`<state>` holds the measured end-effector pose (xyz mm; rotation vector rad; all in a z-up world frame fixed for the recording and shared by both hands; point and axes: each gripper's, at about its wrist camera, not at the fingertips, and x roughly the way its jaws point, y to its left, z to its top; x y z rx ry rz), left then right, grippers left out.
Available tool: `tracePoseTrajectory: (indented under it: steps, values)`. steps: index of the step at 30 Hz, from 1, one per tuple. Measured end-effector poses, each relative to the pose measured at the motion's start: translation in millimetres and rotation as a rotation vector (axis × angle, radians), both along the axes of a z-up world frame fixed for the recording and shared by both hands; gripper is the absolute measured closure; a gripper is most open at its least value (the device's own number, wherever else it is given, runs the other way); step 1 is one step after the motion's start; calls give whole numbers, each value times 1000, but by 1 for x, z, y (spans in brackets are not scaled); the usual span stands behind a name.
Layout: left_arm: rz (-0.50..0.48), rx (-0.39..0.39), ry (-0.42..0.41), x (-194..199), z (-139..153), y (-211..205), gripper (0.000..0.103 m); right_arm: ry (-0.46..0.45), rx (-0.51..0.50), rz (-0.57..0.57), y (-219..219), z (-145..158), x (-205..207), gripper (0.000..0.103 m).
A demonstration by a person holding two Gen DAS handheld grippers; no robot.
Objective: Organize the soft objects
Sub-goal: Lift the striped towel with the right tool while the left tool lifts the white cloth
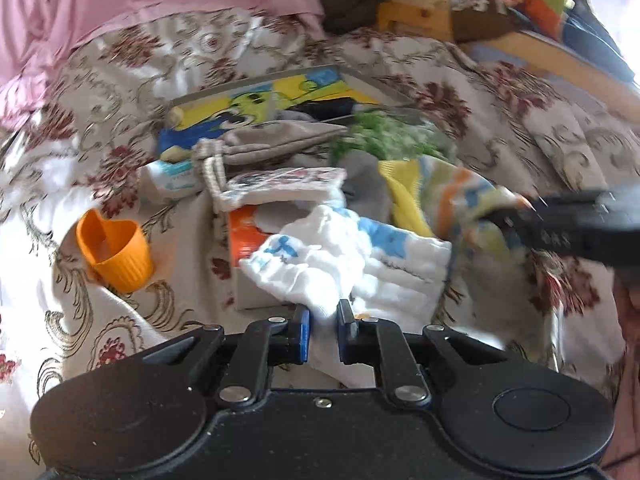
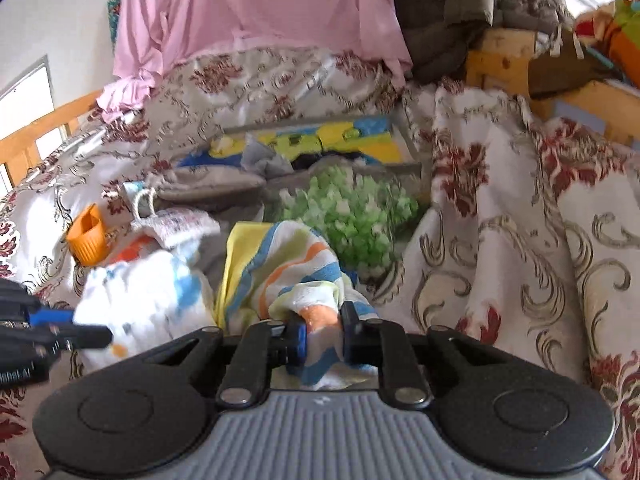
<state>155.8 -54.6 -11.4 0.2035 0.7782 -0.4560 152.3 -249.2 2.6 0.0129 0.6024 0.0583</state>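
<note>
White muslin cloth (image 1: 344, 256) clamped in left gripper (image 1: 323, 320) fingers; striped towel (image 2: 280, 268) clamped in right gripper (image 2: 323, 328); no writing legible.

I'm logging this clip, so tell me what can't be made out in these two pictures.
- Right tool, left wrist view: motion-blurred, so its grip is unclear there.
- Left tool, right wrist view: cut off by the left edge.
- Tray contents, both views: buried under the cloth pile.
- White cloth print: blurred in the right wrist view.
</note>
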Motion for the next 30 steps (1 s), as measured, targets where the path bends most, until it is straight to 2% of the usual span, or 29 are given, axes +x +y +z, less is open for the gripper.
tracePoseTrajectory:
  steps: [4, 8, 11, 15, 18, 24, 30]
  values:
    - [-55, 15, -41, -13, -1, -9, 90, -75, -13, -13, 0, 7, -6, 85]
    - [-129, 68, -117, -27, 2, -19, 90, -125, 4, -48, -5, 12, -9, 85]
    - [-210, 121, -166, -41, 0, -24, 90, -154, 22, -80, -12, 16, -11, 85]
    - [-254, 151, -201, -52, -7, -30, 89, -160, 32, -100, -17, 17, -11, 85]
    - [-250, 147, -180, -51, -12, -33, 88, -159, 26, -94, -16, 16, -11, 85]
    - [-183, 106, -107, -36, -16, -36, 71, -154, 20, -80, -11, 15, -12, 85]
    - [-128, 75, -64, -25, -20, -37, 71, -157, 11, -69, -10, 14, -11, 85]
